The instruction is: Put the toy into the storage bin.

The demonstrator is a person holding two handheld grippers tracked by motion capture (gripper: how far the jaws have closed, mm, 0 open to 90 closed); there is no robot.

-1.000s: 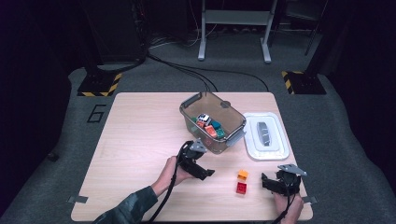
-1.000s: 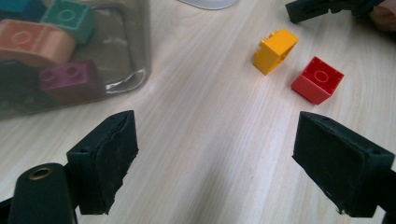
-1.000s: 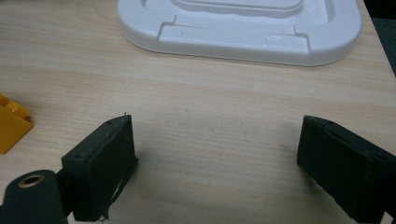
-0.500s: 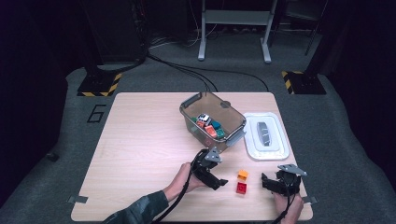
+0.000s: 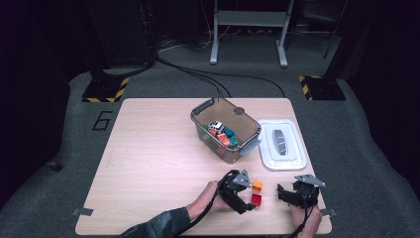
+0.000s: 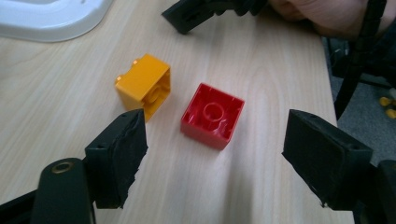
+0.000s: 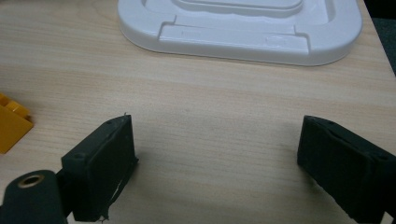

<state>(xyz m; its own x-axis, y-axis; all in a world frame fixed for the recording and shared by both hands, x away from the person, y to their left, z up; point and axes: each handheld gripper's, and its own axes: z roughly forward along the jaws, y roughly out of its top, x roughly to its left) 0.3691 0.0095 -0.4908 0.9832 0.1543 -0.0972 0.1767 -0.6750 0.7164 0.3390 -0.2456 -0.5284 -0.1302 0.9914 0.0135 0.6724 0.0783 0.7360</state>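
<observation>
High view: low in the frame, left of centre, the left gripper (image 5: 246, 198) has just been narrowing its jaws, still released, red brick (image 5: 256, 199) between them untouched on the worktop (image 5: 148, 158); orange brick (image 5: 257, 186) just above; right gripper (image 5: 289, 194) released, empty.

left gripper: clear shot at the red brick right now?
Probably yes. The red brick lies on bare table ahead of the left gripper, whose jaws have just been closing with nothing between them; the orange brick sits apart.
</observation>
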